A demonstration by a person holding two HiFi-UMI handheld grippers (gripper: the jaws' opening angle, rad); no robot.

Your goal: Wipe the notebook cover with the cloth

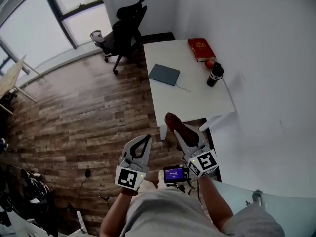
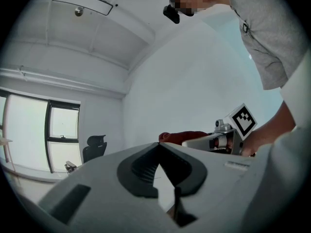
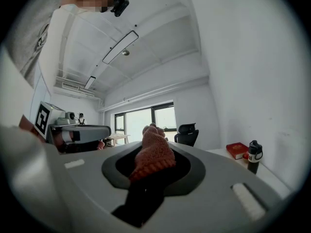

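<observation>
— Cloth: how many?
— One cloth (image 3: pixel 152 157), rust-red knit, clenched in my right gripper (image 1: pixel 177 128). My left gripper (image 1: pixel 145 140) is closed on nothing.
— And the notebook?
— One notebook (image 1: pixel 164 74), grey, closed, flat by the tabletop's (image 1: pixel 197 100) left edge. One red book (image 1: pixel 201 49) lies at the far right corner, and one black bottle (image 1: pixel 215 75) stands near the right edge.

Left gripper (image 1: pixel 146 139): jaws fully together, nothing between them. Right gripper (image 1: pixel 183 135): jaws clamped on the cloth (image 1: pixel 174 122). Both held side by side, pointing forward.

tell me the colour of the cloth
Reddish pink; the cloth shows best in the right gripper view.
</observation>
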